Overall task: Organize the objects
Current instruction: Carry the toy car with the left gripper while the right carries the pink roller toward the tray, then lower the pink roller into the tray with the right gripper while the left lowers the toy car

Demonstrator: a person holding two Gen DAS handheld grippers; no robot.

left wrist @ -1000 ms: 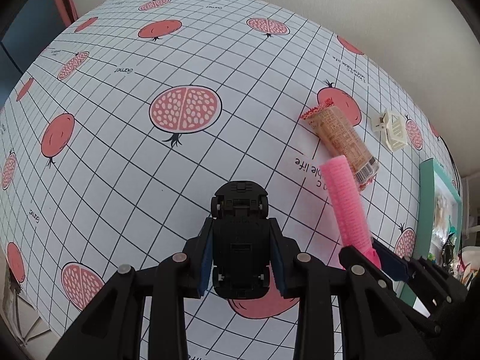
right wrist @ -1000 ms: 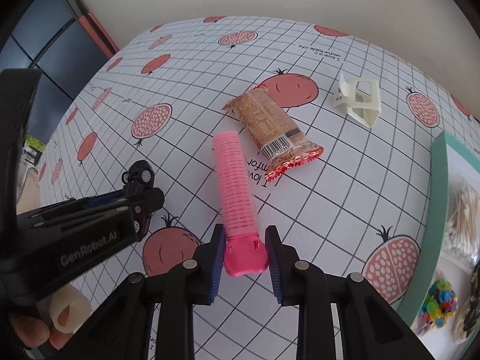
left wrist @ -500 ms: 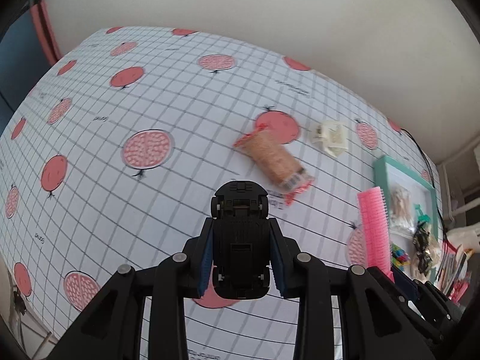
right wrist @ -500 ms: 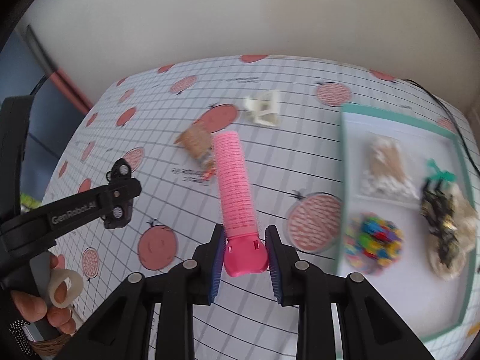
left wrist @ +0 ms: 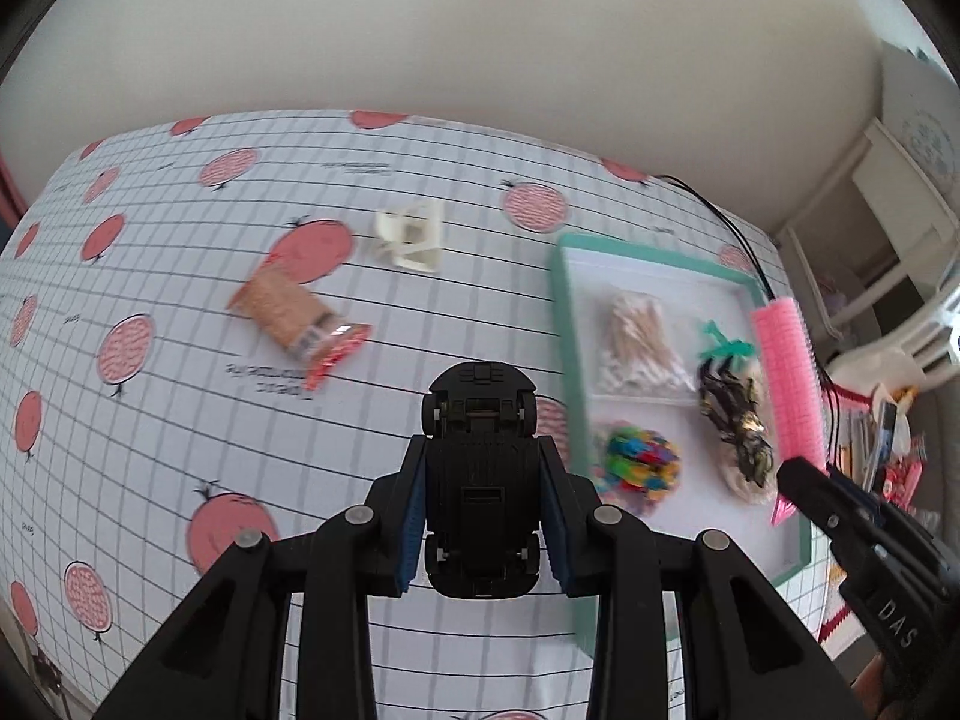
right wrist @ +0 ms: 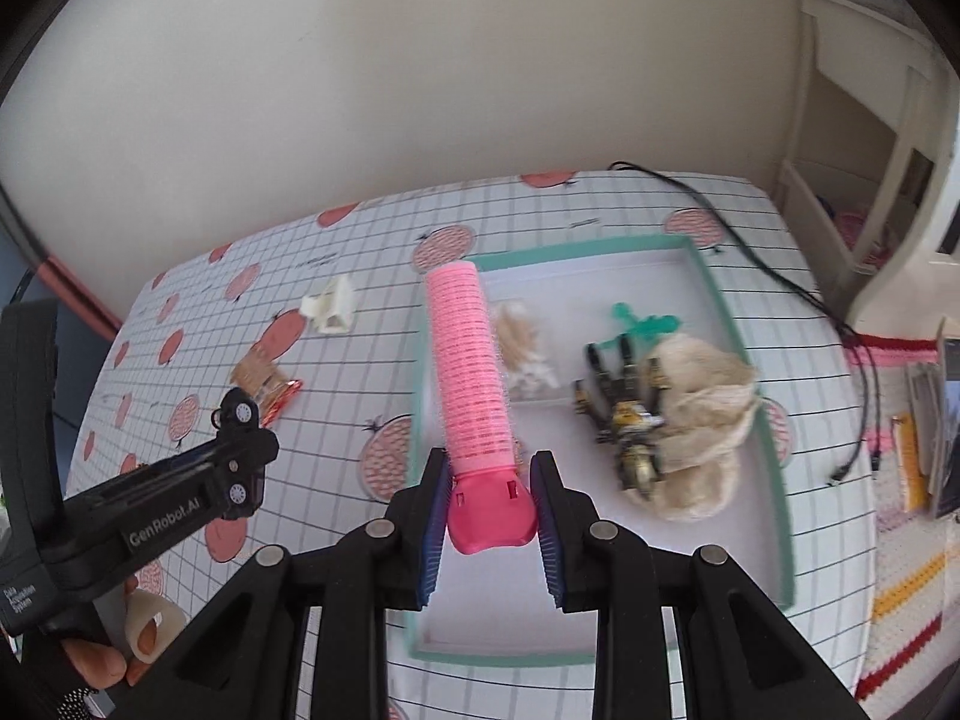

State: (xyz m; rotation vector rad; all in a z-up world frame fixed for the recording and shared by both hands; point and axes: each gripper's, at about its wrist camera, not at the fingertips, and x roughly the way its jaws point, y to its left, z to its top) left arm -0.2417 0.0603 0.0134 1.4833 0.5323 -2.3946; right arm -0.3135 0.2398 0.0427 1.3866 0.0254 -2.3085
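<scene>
My left gripper [left wrist: 483,498] is shut on a black toy car [left wrist: 480,468], held nose-forward above the tablecloth just left of a teal tray [left wrist: 569,324]. My right gripper [right wrist: 491,498] is shut on the pink base of a pink hair roller [right wrist: 471,366], which hangs over the left part of the teal tray [right wrist: 729,330]. From the left wrist, the roller [left wrist: 786,384] and right gripper [left wrist: 807,483] appear over the tray's right side. The right wrist view shows the left gripper [right wrist: 240,450] with the car at left.
On the pomegranate-print cloth lie a snack bar [left wrist: 294,315] and a white hair clip [left wrist: 411,237]. The tray holds a bag of cotton swabs [left wrist: 636,342], colourful beads [left wrist: 636,465] and a black-gold item on a beige pouch [right wrist: 696,420]. A black cable [right wrist: 780,276] runs behind it.
Both grippers have risen and swung right, from over the snack bar area to the tray. The car and the roller stay gripped. The roller now hangs over the tray.
</scene>
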